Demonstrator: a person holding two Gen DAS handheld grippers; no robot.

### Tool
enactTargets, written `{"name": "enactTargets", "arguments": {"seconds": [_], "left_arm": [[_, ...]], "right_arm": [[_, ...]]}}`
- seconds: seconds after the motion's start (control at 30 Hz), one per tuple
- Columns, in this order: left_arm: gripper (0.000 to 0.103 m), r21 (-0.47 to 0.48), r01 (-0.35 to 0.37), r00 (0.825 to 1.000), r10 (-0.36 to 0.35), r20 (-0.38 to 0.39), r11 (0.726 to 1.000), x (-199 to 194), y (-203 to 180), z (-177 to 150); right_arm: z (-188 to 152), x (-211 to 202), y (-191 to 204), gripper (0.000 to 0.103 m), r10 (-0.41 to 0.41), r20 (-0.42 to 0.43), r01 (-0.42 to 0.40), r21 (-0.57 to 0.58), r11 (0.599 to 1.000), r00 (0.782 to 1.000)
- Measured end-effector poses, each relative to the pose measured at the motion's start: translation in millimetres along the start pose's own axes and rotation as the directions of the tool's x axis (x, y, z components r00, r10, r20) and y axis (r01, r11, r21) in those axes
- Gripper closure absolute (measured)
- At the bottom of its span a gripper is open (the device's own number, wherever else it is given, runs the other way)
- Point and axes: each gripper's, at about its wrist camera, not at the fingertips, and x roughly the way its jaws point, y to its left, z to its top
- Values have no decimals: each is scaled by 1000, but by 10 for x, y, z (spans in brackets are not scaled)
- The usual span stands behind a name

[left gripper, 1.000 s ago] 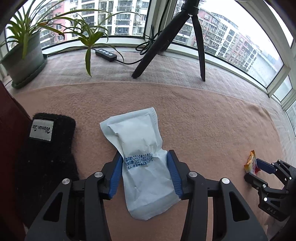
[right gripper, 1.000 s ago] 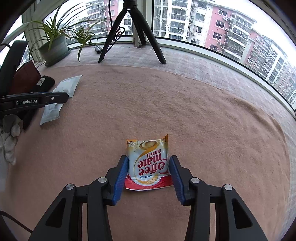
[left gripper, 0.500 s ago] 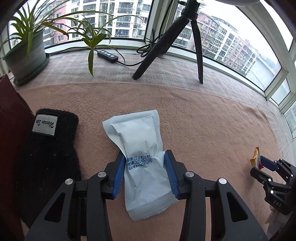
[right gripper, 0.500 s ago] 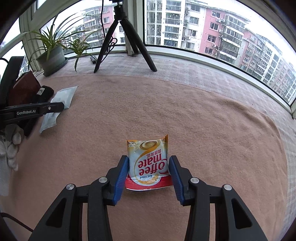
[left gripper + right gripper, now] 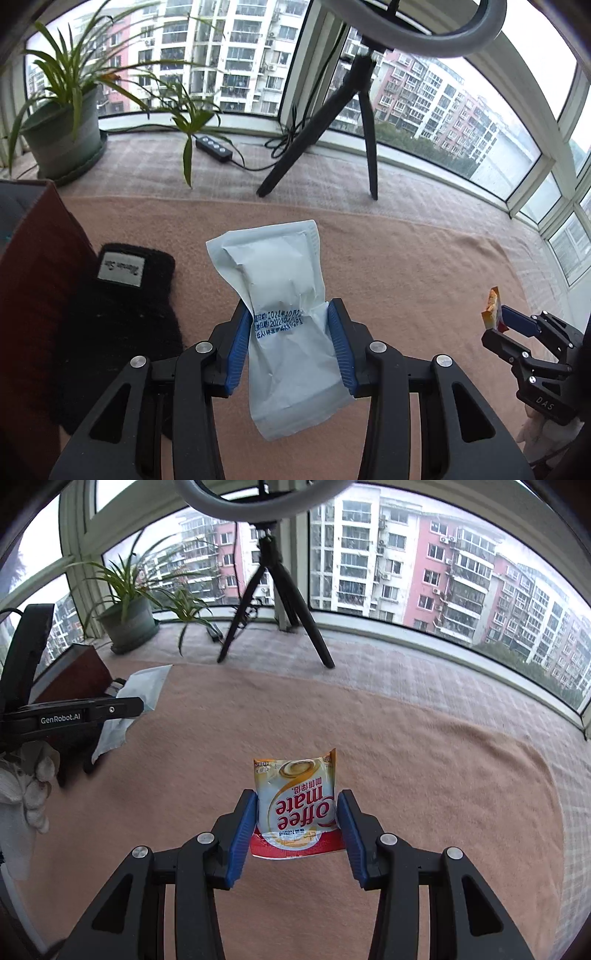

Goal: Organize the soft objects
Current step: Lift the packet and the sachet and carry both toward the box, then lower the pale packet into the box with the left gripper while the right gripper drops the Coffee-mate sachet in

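Observation:
My left gripper (image 5: 290, 334) is shut on a white soft packet (image 5: 280, 295) with blue printed dates and holds it above the pink blanket (image 5: 406, 266). My right gripper (image 5: 297, 818) is shut on a yellow and red Coffee-mate sachet (image 5: 295, 801), also held above the blanket. The right gripper shows at the right edge of the left wrist view (image 5: 496, 325). The left gripper with the white packet (image 5: 146, 685) shows at the left of the right wrist view. A black knit glove (image 5: 118, 314) with a white label lies on the blanket left of the left gripper.
A dark red box (image 5: 33, 280) stands at the far left beside the glove. A black tripod (image 5: 332, 122), a power strip (image 5: 214, 147) with cable and a potted plant (image 5: 62, 129) stand at the back by the windows. A white gloved hand (image 5: 26, 797) holds the left gripper.
Both grippers have risen from the blanket with their packets; the white packet now hangs off the surface. The view takes in more of the windows.

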Motion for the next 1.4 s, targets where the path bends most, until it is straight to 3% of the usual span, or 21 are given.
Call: {"name": "enactTargets", "arguments": {"seconds": [0.33,0.67,0.9,1.13,1.4], "left_arm": [[63,-40,-11,994,15,104,999,-745,249,48],[63,-183,-112,975,144,168,977,-1531,997,-224],[63,-295,-211,951,265,159,932,-1846,1553,-491],[63,-375,-261,934,332,136,889,-1963,1990,-615],[62,-410,-290,925,363,111,865,-2000,2215,-719]], "right_arm": [[438,-179,588,62,110,83,-99,-125,987,990],[963,-149,1538,62,266,103,-225,-304,926,958],[1246,-53,2215,62,363,65,-312,-386,868,929],[1497,191,2937,62,433,10,-385,-441,811,901],[1632,589,3400,61,434,-70,-417,-448,791,898]]}}
